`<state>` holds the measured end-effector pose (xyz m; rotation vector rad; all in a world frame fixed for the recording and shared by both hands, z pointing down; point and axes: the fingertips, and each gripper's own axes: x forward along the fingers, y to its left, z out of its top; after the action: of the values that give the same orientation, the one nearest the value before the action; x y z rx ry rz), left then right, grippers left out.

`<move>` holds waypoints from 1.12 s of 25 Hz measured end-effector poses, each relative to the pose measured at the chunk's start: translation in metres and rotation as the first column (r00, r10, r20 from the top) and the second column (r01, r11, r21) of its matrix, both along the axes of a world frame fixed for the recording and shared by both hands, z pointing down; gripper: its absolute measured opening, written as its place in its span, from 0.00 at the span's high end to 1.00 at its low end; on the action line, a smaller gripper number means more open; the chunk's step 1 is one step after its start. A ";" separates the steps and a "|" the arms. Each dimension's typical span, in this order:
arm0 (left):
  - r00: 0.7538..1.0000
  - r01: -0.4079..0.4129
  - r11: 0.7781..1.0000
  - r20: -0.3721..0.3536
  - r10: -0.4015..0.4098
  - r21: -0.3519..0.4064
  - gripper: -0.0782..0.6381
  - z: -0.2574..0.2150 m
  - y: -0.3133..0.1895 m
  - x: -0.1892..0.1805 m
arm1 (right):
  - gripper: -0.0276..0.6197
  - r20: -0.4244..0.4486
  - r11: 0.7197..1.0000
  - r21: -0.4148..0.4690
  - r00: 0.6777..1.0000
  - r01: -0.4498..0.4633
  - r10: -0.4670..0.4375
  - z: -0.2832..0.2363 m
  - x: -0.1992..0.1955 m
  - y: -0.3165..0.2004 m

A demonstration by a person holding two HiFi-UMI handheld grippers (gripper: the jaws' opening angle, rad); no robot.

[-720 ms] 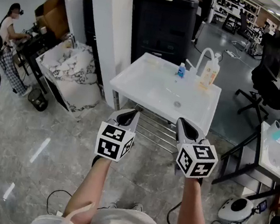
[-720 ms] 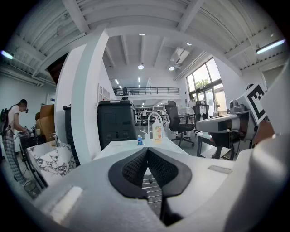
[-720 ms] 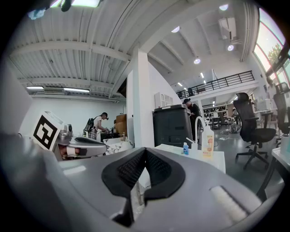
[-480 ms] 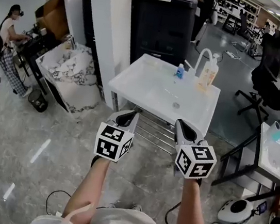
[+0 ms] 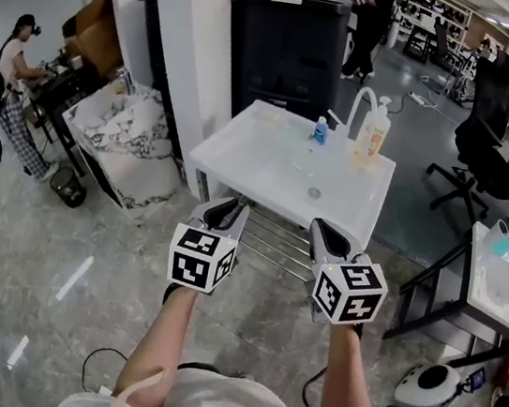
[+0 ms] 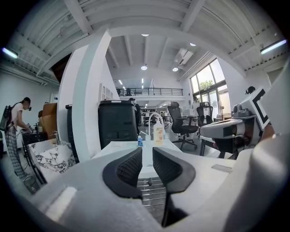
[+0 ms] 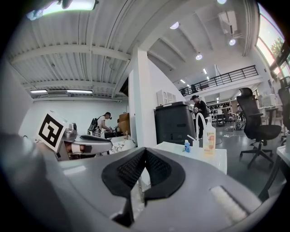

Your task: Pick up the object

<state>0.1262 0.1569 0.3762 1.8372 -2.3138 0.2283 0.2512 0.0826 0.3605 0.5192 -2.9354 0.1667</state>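
As left claw (image 5: 233, 208) and right claw (image 5: 323, 229) hover, sink rim (image 5: 275, 190) lies ahead

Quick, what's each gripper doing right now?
Left gripper: open, nothing between its fingers.
Right gripper: closed, empty.

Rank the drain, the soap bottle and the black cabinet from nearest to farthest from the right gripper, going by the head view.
1. Drain, in the sink, just ahead.
2. Soap bottle, on the sink's back edge, right.
3. Black cabinet, behind the sink, left.
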 end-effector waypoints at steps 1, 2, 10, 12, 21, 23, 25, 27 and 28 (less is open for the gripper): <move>1.000 0.002 1.000 -0.002 -0.002 0.002 0.78 0.000 -0.002 -0.001 | 0.95 -0.004 1.000 -0.001 1.000 0.002 -0.002 0.001 0.000 -0.001; 1.000 0.003 1.000 -0.005 -0.003 0.007 0.77 0.000 -0.005 -0.001 | 0.95 -0.007 1.000 -0.001 1.000 0.004 -0.004 0.001 0.000 -0.002; 0.999 -0.023 1.000 -0.030 0.023 0.009 0.69 0.004 -0.028 -0.009 | 0.95 -0.017 1.000 0.003 1.000 -0.004 0.004 0.005 -0.008 -0.019; 0.999 -0.020 1.000 -0.036 0.021 0.017 0.69 0.003 -0.034 -0.016 | 0.95 -0.022 1.000 0.001 1.000 -0.007 0.007 0.008 -0.013 -0.024; 0.995 -0.074 0.997 -0.058 0.076 0.036 0.64 0.011 -0.075 -0.067 | 0.95 -0.041 0.999 -0.002 0.998 -0.054 0.053 0.020 -0.062 -0.058; 0.994 -0.092 0.995 -0.051 0.093 0.030 0.64 0.012 -0.087 -0.083 | 0.95 -0.044 0.998 -0.003 0.997 -0.069 0.069 0.021 -0.077 -0.068; 0.993 -0.112 0.994 -0.039 0.112 0.014 0.64 0.014 -0.099 -0.099 | 0.95 -0.045 0.996 -0.009 0.995 -0.090 0.090 0.021 -0.093 -0.078; 0.991 -0.131 0.991 -0.032 0.131 0.008 0.64 0.014 -0.110 -0.116 | 0.95 -0.047 0.994 -0.013 0.993 -0.112 0.111 0.020 -0.108 -0.086; 0.989 -0.140 0.990 -0.034 0.141 0.010 0.64 0.014 -0.114 -0.125 | 0.95 -0.049 0.992 -0.013 0.991 -0.122 0.122 0.019 -0.116 -0.089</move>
<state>0.0014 0.0428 0.3900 1.9939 -2.1678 0.2051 0.1352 -0.0066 0.3798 0.6907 -2.8538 0.1888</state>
